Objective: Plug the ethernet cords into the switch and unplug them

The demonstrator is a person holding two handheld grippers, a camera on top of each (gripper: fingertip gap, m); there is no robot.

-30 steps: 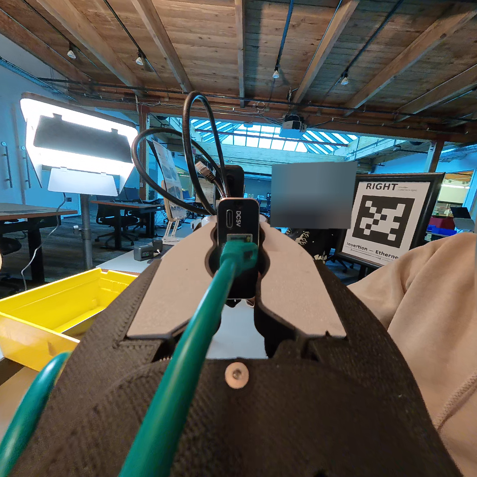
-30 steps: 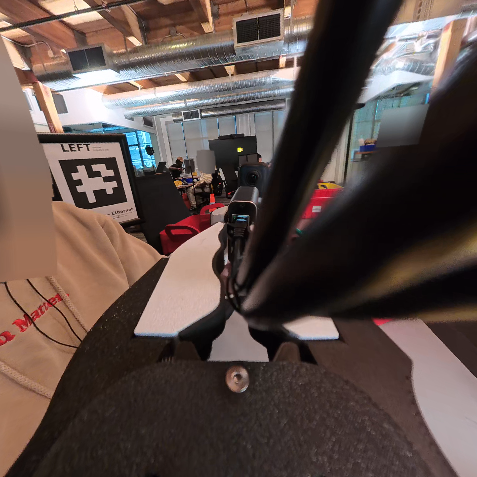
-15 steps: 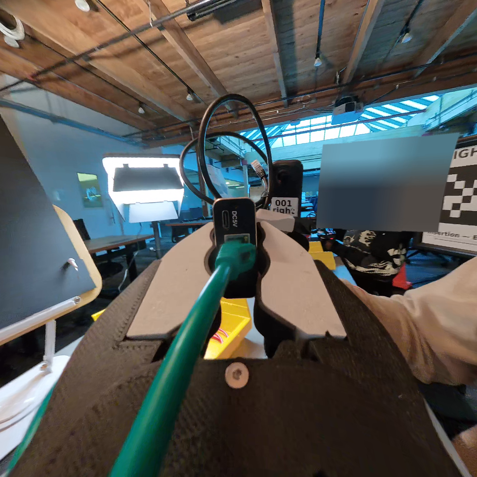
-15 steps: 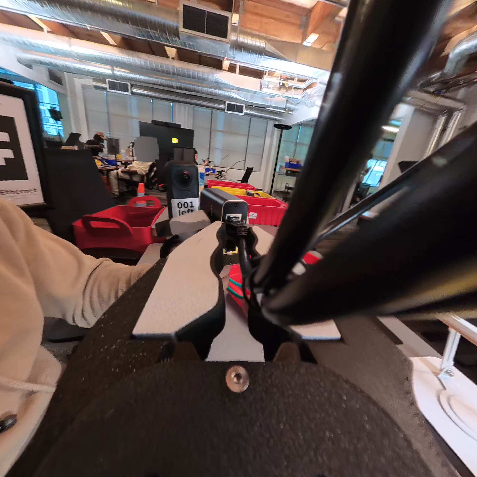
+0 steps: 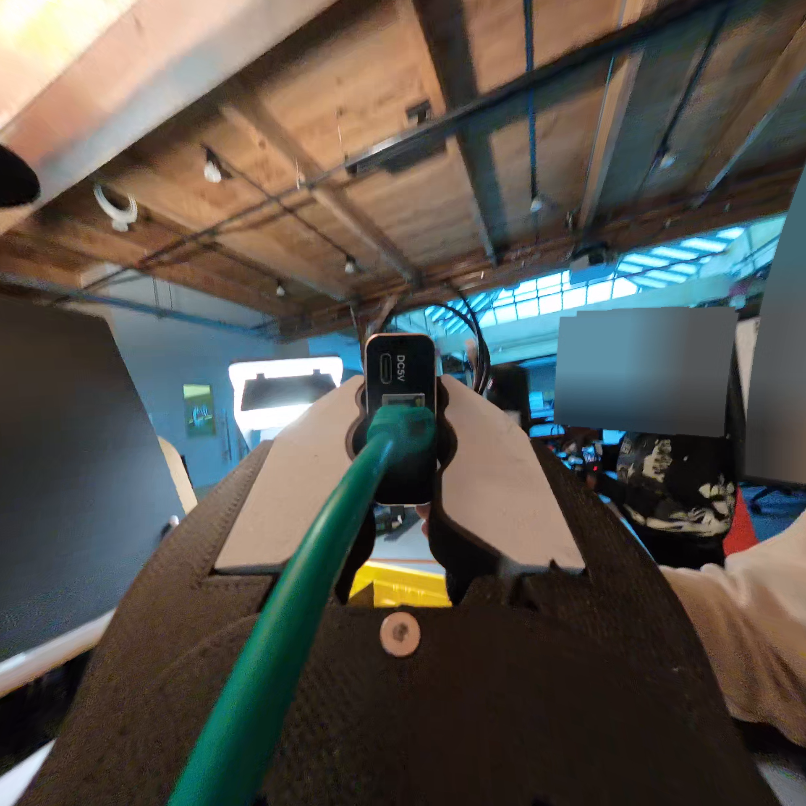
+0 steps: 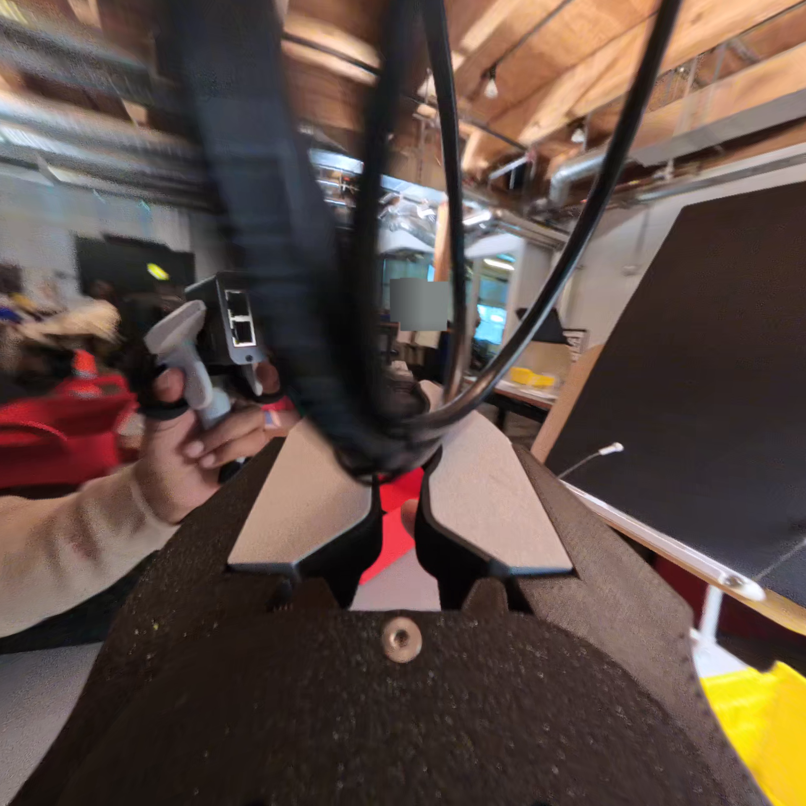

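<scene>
My left gripper [image 5: 400,440] is shut on the small black switch [image 5: 400,379] and holds it in the air. A green ethernet cord [image 5: 305,567] is plugged into the switch's near end and runs back past the camera. In the right wrist view the switch [image 6: 237,322] sits off to the left in the left gripper [image 6: 218,349], with two empty ports facing me. My right gripper [image 6: 392,440] is shut on the black ethernet cord [image 6: 449,261], whose loops rise in front of the camera. The black cord's plug is blurred between the fingers.
A black board on a stand is close by, left in the left wrist view [image 5: 65,458] and right in the right wrist view [image 6: 698,392]. A yellow bin [image 5: 401,584] and red bins [image 6: 56,432] stand on the white table [image 6: 392,584]. A person's hand [image 6: 196,449] holds the left gripper. Tip to tip, the grippers are about 12 cm apart.
The black cord came out of the switch. My right gripper moved away to the right with the cord, leaving the switch's ports empty. Both views tilted up towards the ceiling.
</scene>
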